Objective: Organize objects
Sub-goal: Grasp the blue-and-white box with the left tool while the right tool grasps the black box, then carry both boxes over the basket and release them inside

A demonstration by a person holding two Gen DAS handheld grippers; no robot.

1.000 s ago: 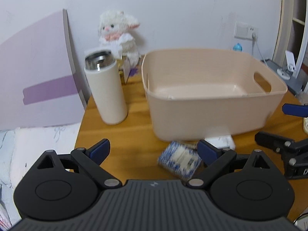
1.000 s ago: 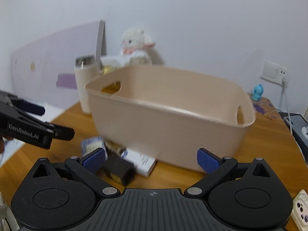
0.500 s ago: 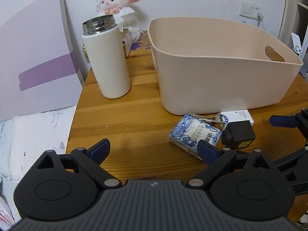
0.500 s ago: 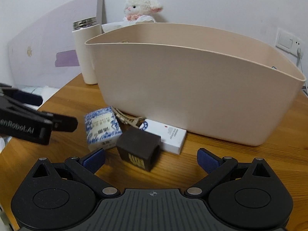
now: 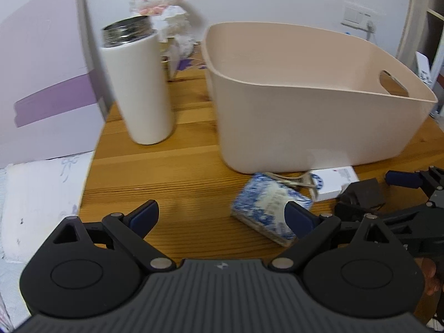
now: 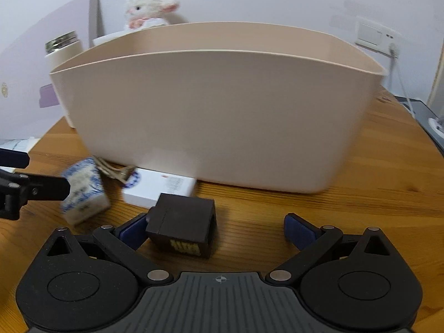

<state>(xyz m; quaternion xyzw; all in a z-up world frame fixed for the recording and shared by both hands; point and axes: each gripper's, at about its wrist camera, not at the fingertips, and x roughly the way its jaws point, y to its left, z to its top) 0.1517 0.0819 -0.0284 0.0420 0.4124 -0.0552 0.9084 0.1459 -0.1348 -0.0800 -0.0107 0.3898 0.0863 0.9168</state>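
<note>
A beige plastic bin (image 5: 313, 111) (image 6: 211, 111) stands on the wooden table. In front of it lie a blue-and-white patterned box (image 5: 270, 208) (image 6: 83, 191), a flat white box (image 5: 333, 181) (image 6: 158, 186), a hair clip (image 6: 113, 170) and a dark brown cube (image 6: 181, 226) (image 5: 360, 198). My left gripper (image 5: 220, 215) is open, its right finger against the patterned box. My right gripper (image 6: 216, 229) is open, with the brown cube between its fingers, near the left one.
A white thermos (image 5: 138, 88) stands left of the bin. A plush lamb (image 5: 163, 8) sits at the back by the wall. A lilac board (image 5: 41, 77) leans at the table's left edge. A wall socket with a cable (image 6: 374, 36) is at the right.
Both grippers have come lower and closer to the items in front of the bin. The brown cube now sits between my right gripper's fingers. The left gripper has reached the patterned box.
</note>
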